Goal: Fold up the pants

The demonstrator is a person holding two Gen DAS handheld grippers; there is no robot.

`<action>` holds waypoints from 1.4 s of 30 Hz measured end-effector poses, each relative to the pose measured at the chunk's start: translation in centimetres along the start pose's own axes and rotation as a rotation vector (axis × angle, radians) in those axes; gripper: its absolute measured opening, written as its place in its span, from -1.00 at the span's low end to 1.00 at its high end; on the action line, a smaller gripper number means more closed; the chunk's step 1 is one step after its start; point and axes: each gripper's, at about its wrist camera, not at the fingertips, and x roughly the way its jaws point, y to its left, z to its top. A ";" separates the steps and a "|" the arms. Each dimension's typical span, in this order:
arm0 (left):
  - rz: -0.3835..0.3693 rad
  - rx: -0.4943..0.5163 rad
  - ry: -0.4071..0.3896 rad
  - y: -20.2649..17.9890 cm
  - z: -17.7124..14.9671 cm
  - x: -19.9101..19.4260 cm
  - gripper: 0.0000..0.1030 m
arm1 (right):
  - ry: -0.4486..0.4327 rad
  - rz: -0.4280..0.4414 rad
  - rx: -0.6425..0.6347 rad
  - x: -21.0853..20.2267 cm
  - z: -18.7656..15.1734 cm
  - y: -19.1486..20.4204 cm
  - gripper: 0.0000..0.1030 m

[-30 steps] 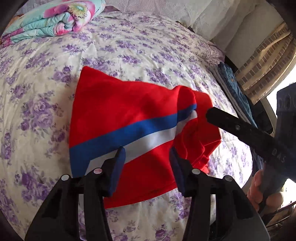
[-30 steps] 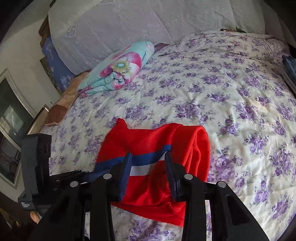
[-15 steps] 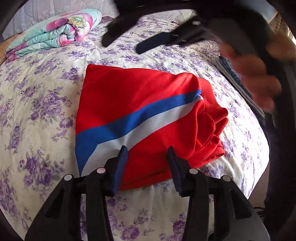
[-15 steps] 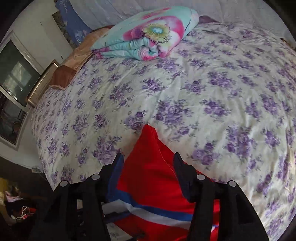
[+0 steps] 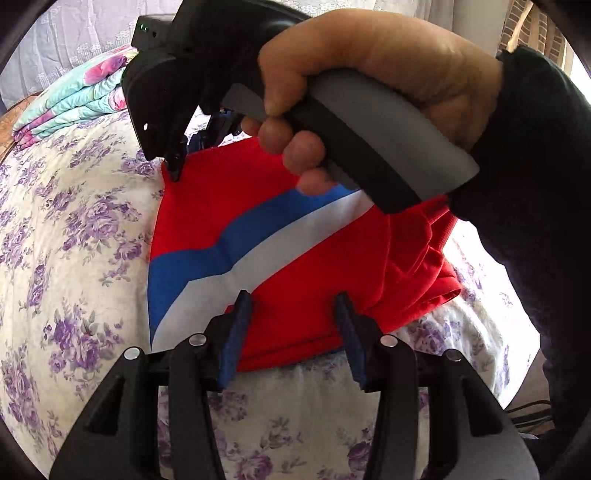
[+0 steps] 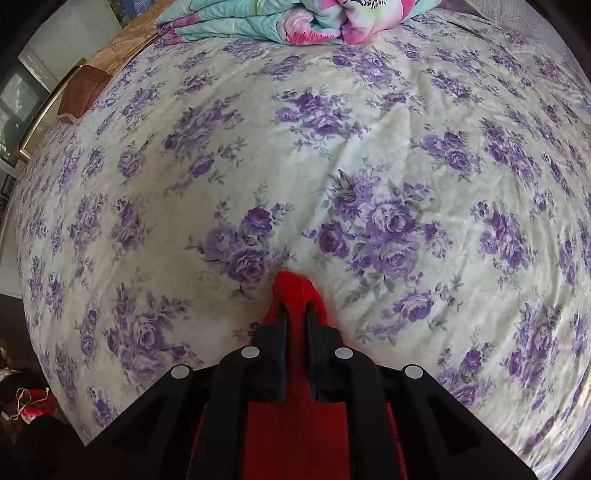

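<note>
Right tool closing on red pants corner.

A home bedroom: floral-sheeted bed, folded quilt at its head.

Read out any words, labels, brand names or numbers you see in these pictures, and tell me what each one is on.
No readable text in either view.
The red pants carry only blue and white stripes, no lettering.
The floral bedsheet and folded quilt show patterns only.
The right gripper shows small green lights, no legible marking.
</note>
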 end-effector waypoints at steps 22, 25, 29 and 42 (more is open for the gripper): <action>-0.339 -0.541 0.235 11.2 2.0 2.5 0.15 | -0.501 -0.022 0.435 -14.3 -30.9 -7.5 0.54; -0.316 -0.476 0.212 9.6 2.6 2.3 -0.33 | -0.494 0.047 0.500 -13.1 -30.2 -8.9 0.54; -0.315 -0.454 0.195 9.6 2.6 1.6 -0.60 | -0.443 0.239 0.615 -10.1 -28.5 -11.6 0.54; -0.412 -0.524 0.244 11.8 1.8 3.8 -0.56 | -0.341 0.475 0.710 -4.8 -24.2 -12.5 0.68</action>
